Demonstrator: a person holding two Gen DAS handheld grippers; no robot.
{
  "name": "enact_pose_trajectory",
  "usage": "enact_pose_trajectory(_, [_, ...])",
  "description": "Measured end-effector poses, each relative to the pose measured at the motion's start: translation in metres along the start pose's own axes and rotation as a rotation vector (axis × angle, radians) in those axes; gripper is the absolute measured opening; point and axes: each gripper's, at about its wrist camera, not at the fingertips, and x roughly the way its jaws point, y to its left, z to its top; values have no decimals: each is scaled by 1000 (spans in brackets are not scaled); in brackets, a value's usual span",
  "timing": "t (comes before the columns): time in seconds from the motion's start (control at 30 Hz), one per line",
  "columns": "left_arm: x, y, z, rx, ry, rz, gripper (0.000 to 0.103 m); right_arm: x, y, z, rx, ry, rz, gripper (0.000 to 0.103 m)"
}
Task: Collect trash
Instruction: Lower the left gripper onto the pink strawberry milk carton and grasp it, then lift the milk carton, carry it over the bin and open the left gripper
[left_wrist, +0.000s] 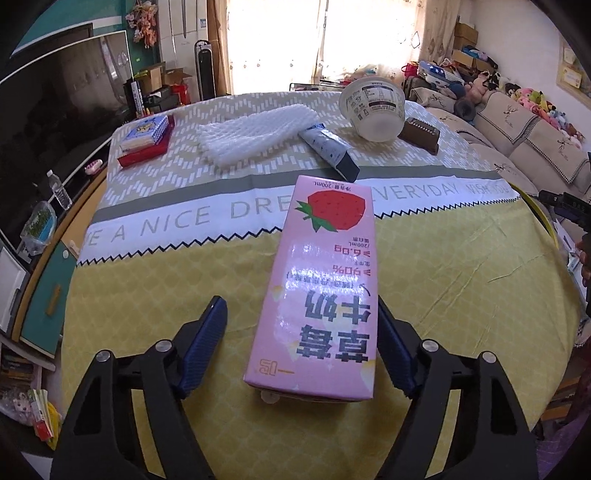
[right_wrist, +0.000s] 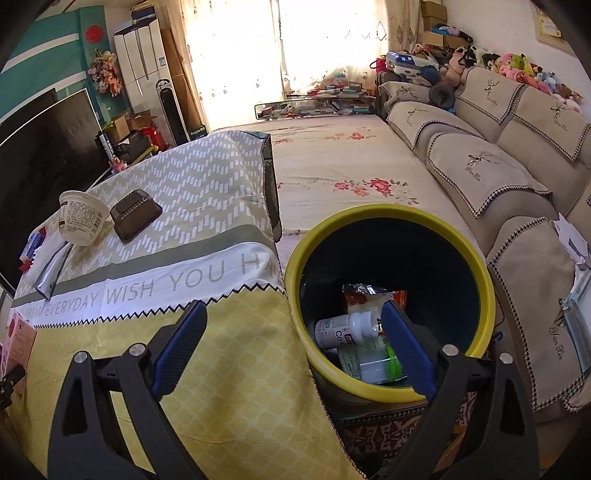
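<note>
A pink strawberry milk carton (left_wrist: 321, 280) lies flat on the yellow tablecloth (left_wrist: 147, 295), lengthwise between the fingers of my left gripper (left_wrist: 299, 300). The jaws stand open around it: the right pad sits at the carton's edge, while the left pad (left_wrist: 205, 332) is clearly apart from it. In the right wrist view the carton (right_wrist: 18, 339) shows at the far left. My right gripper (right_wrist: 293, 304) is open and holds nothing. It hovers over the table's corner and the yellow-rimmed trash bin (right_wrist: 480, 280). The bin holds a white bottle (right_wrist: 347, 328), a clear container (right_wrist: 376, 363) and a wrapper (right_wrist: 365, 295).
Farther back on the table lie a white foam net (left_wrist: 255, 129), a tube (left_wrist: 328, 147), a tipped paper bowl (left_wrist: 373, 107), a brown box (left_wrist: 419, 134) and stacked boxes (left_wrist: 146, 138). A sofa (right_wrist: 480, 166) runs along the right and a TV (left_wrist: 55, 110) stands at the left.
</note>
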Motion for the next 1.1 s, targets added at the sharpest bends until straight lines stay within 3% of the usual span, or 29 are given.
enact_pose_trajectory(0.23, [1, -5, 4, 4, -4, -6, 49, 4, 8, 0, -17, 12, 14, 90])
enact_pose_trajectory(0.57, [-17, -38, 14, 55, -45, -29, 49, -2, -4, -1, 5, -7, 30, 90])
enact_pose_trajectory(0.93, [-26, -161, 65, 234, -108, -218, 49, -14, -66, -8, 107, -48, -20, 91])
enact_pose_trajectory(1.1, [-4, -230, 91, 311, -75, -331, 49, -18, -106, -17, 174, -52, -60, 91])
